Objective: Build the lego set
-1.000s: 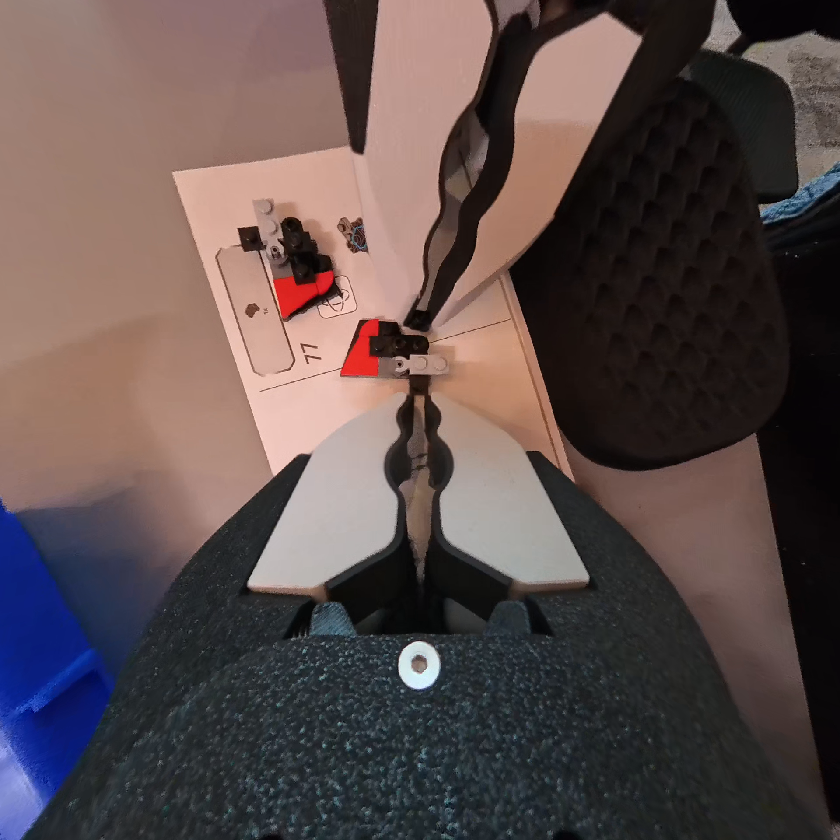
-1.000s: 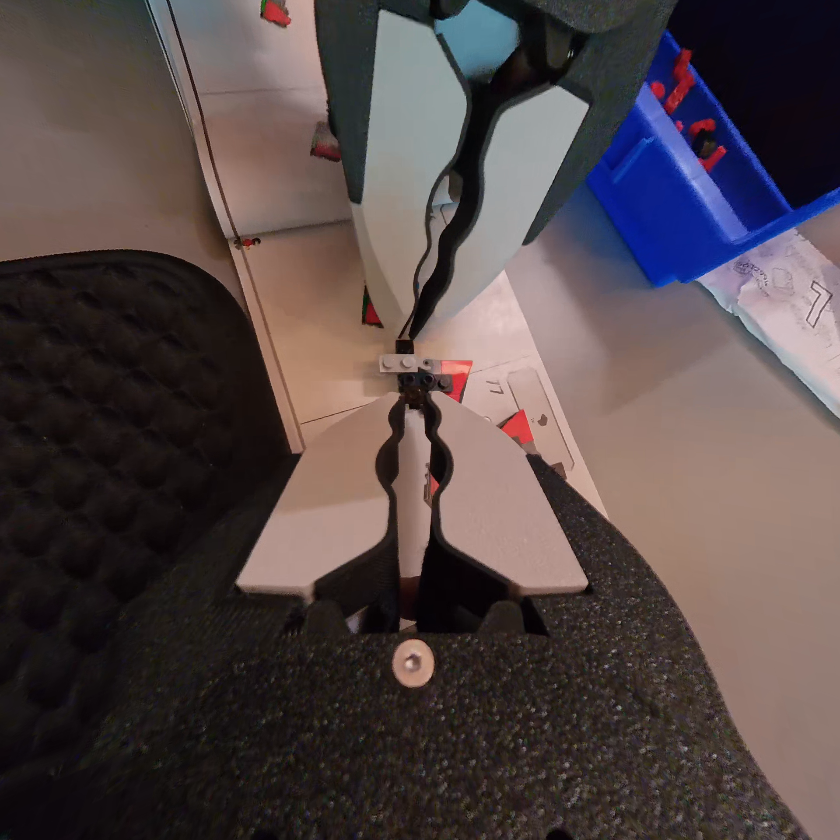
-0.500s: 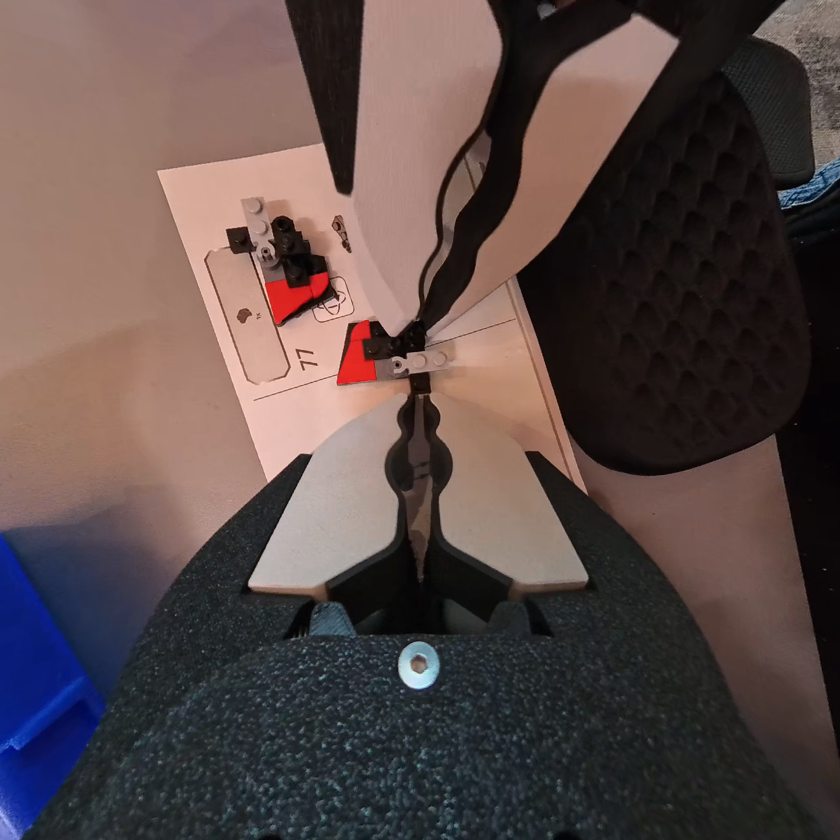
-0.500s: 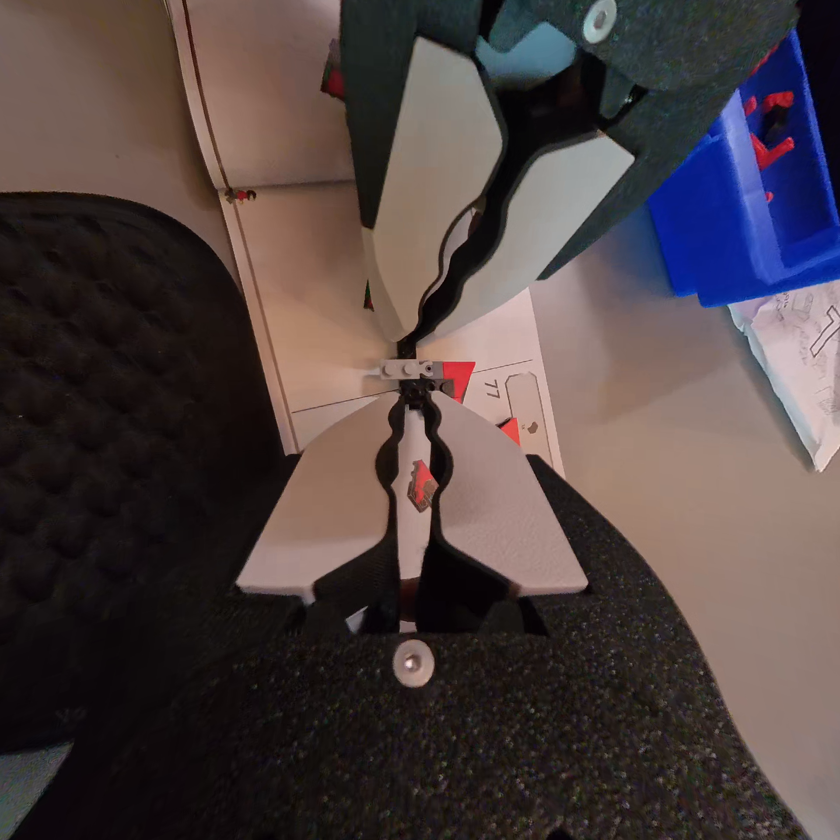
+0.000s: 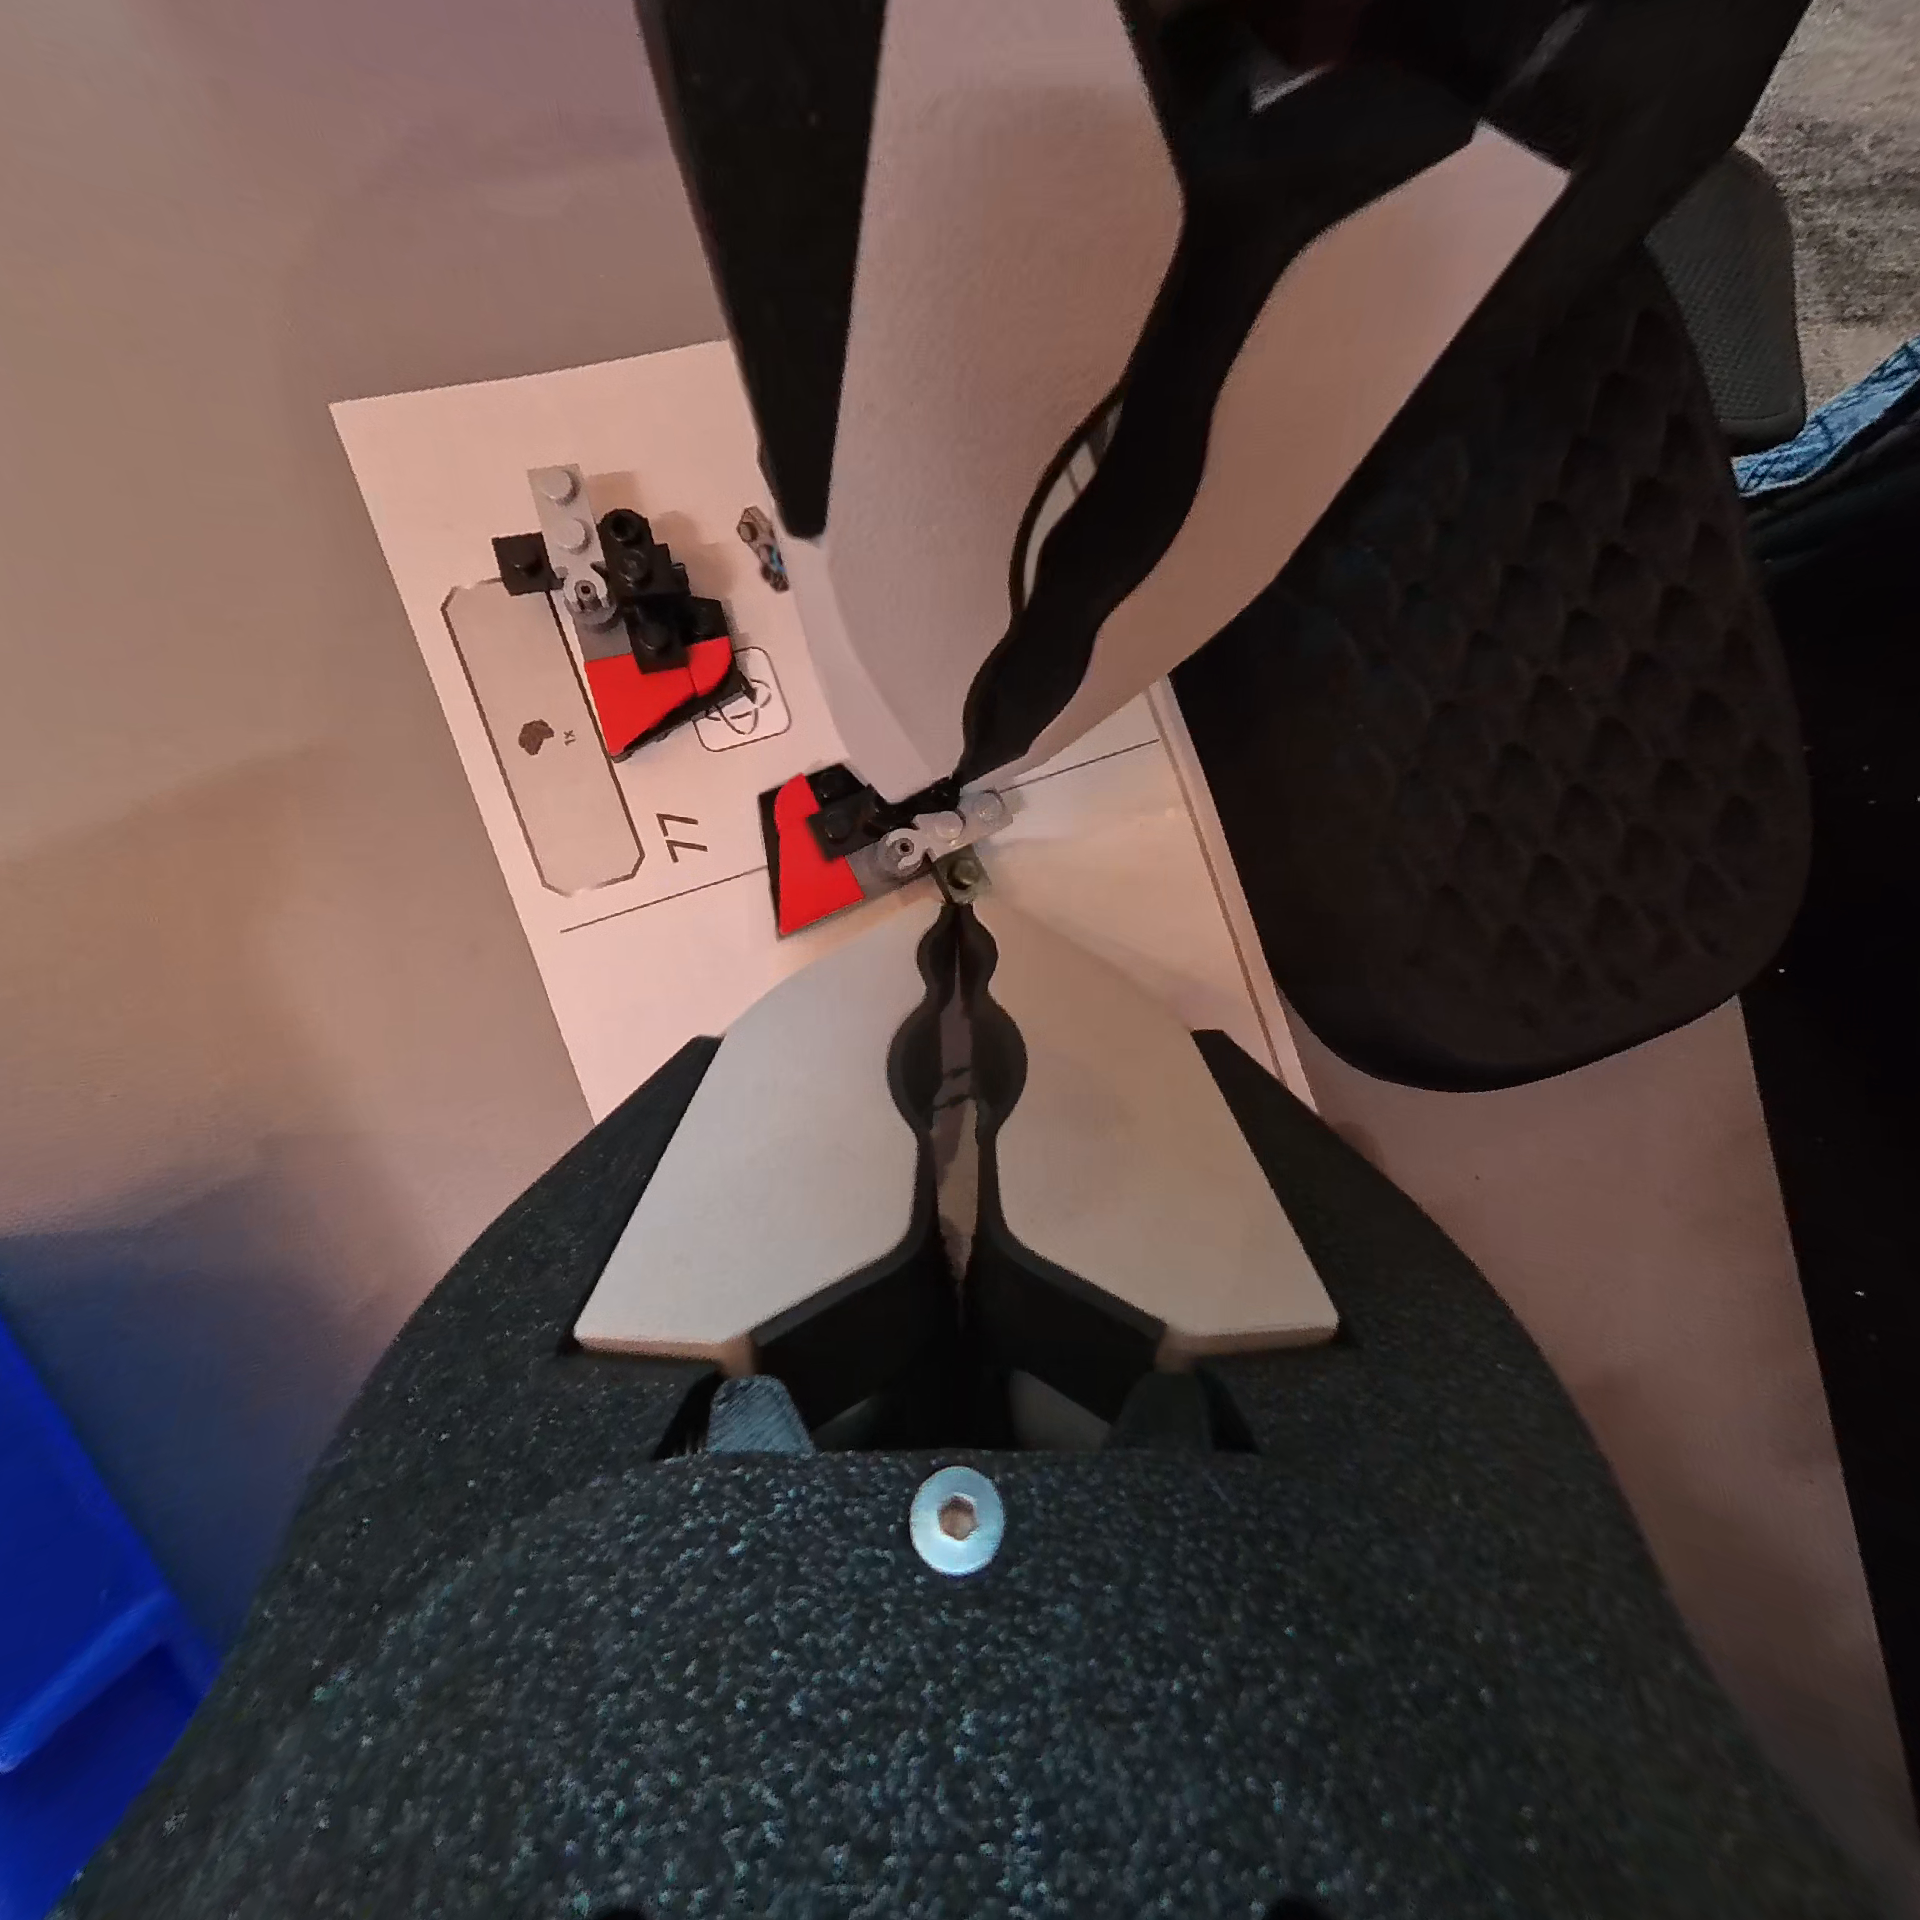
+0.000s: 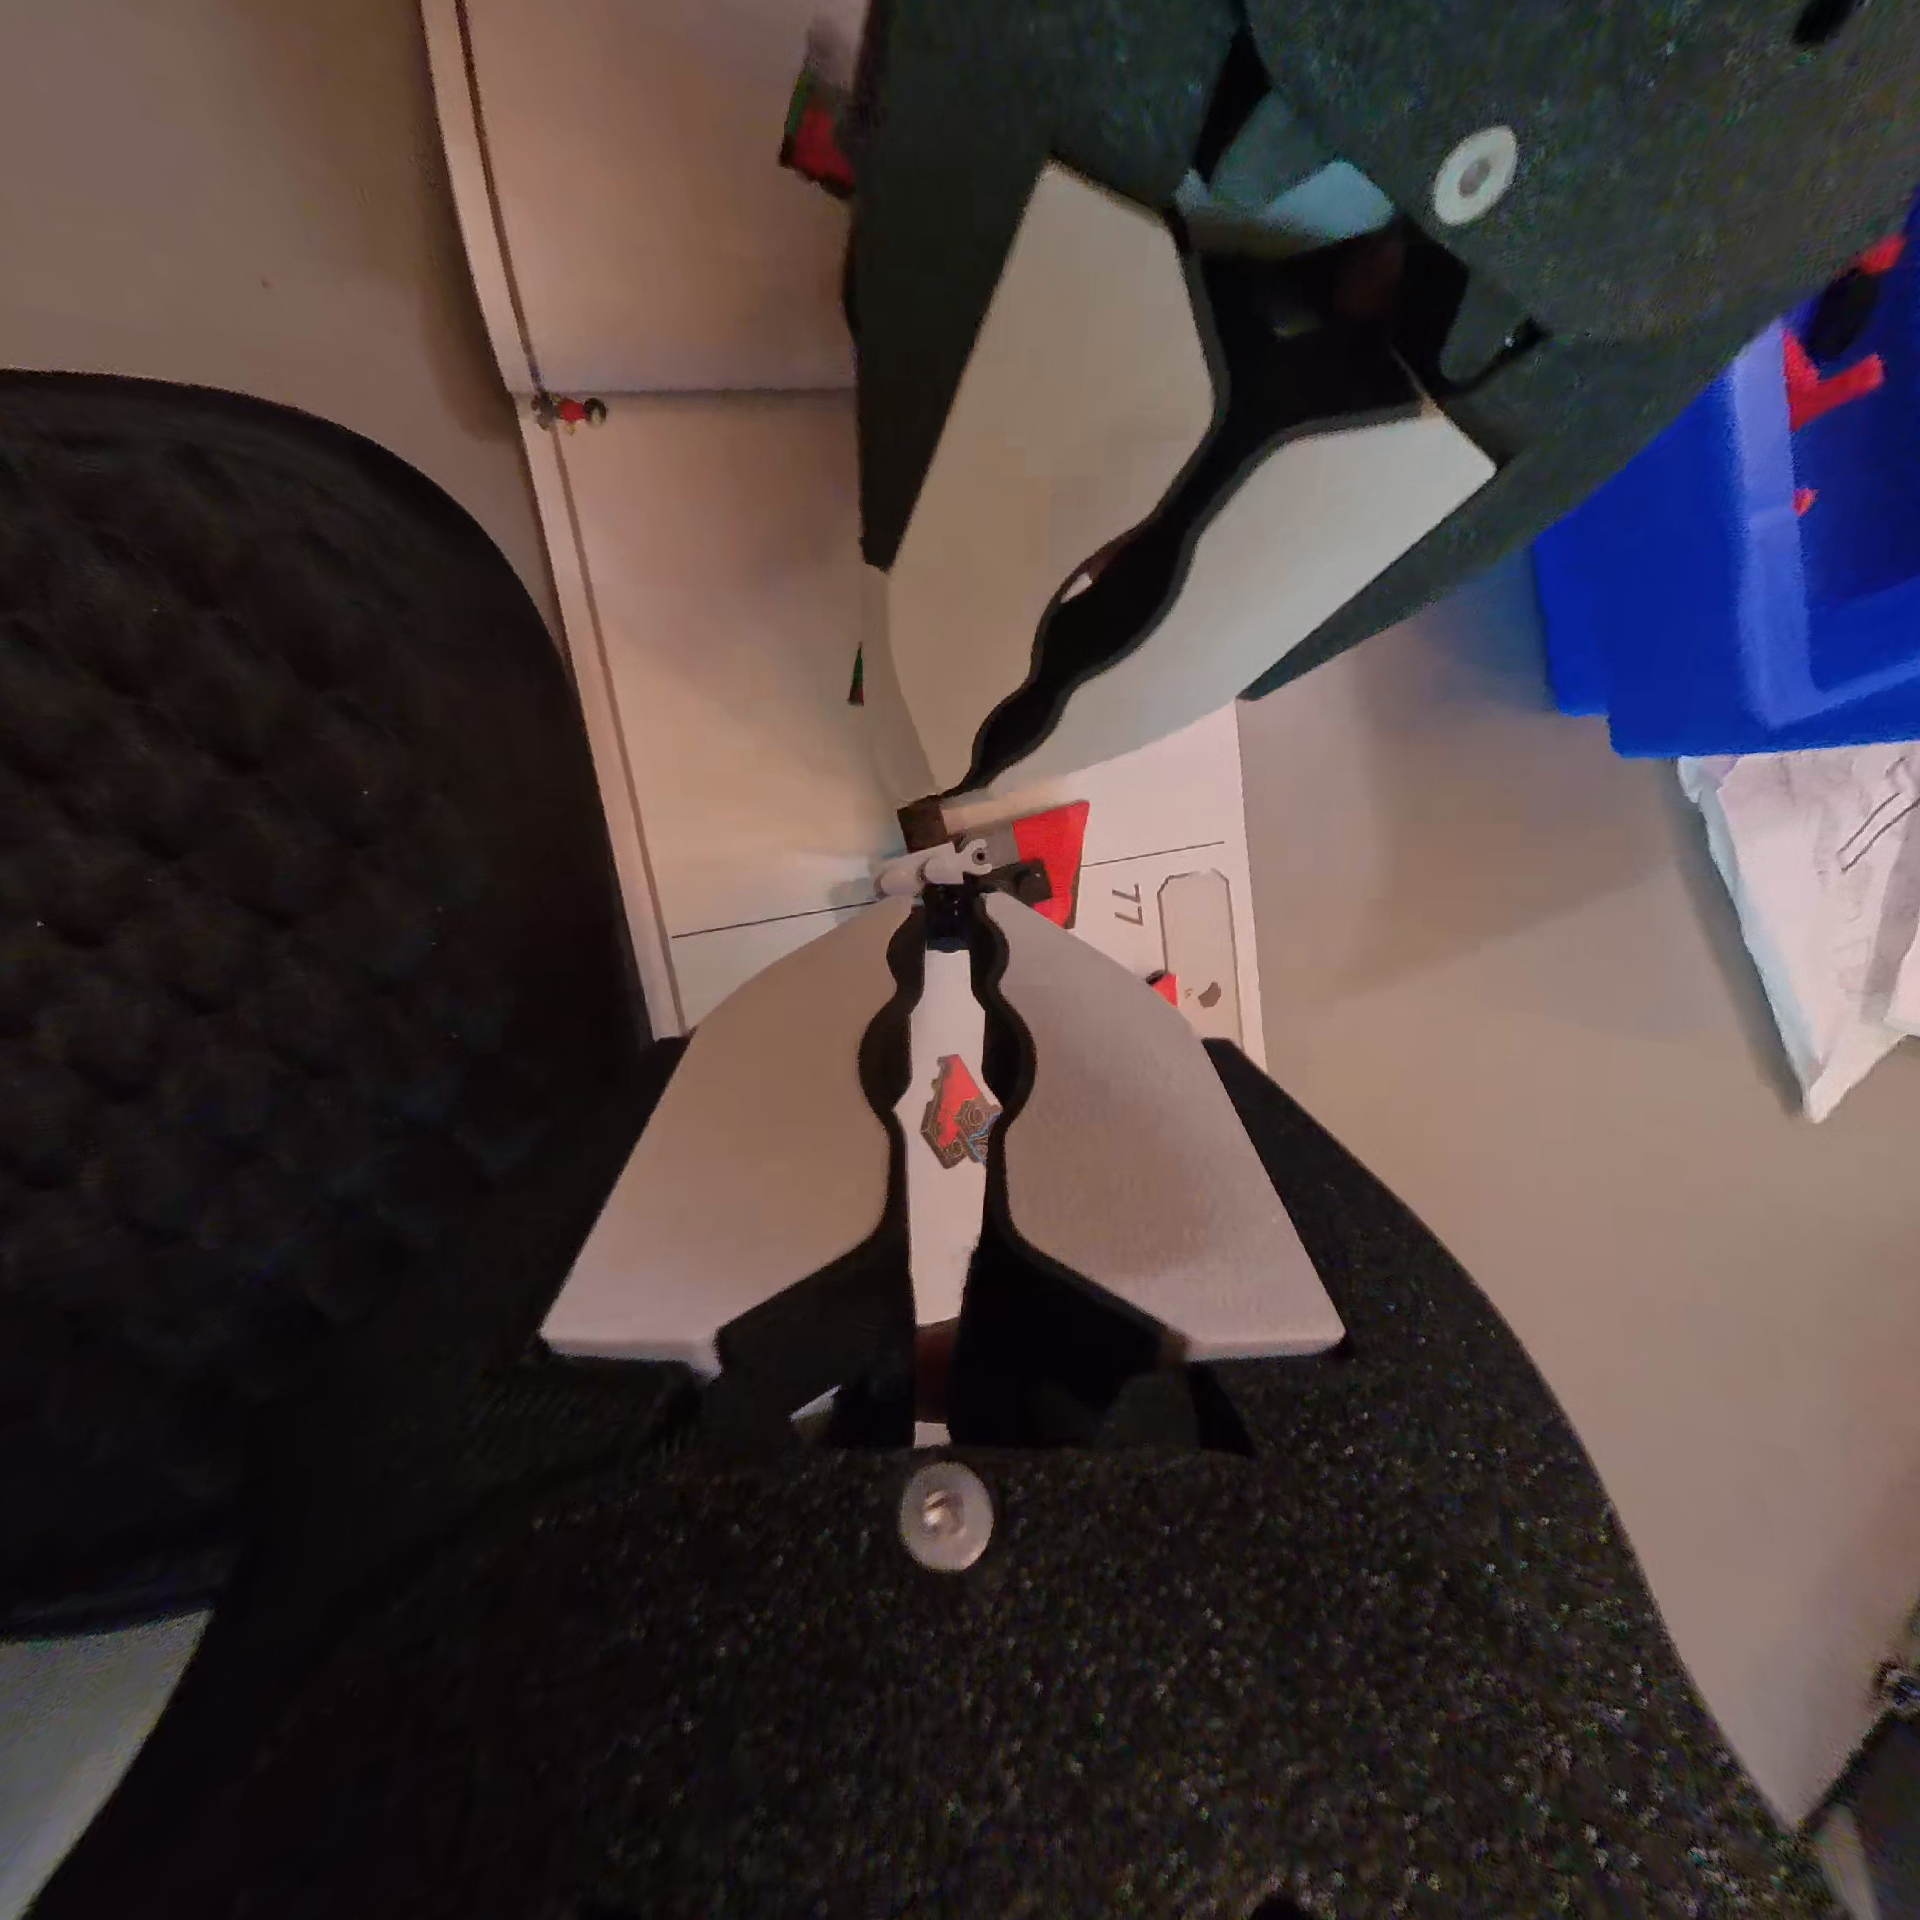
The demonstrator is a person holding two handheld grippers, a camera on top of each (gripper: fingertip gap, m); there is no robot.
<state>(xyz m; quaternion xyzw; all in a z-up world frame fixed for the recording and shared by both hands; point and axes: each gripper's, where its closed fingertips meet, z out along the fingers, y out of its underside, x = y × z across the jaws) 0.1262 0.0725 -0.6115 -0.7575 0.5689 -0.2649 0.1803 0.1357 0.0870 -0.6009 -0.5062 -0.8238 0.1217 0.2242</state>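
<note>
My right gripper is shut on the black part of a small red, black and grey Lego assembly and holds it just above the open instruction booklet. My left gripper is shut on a small dark piece and presses it against the assembly's grey plate. In the left wrist view the right gripper comes down from the top, tip to tip with mine. A second red, black and grey assembly lies on the booklet.
A black dimpled pad lies beside the booklet, also at the left of the right wrist view. A blue bin with red pieces stands by crumpled white paper. A blue bin corner shows in the left wrist view. Both grippers' tips are close together, under 4 cm apart.
The two grippers have drawn closer and tilted against each other. The held assembly has turned slightly, and the small dark piece now sits against its grey plate.
</note>
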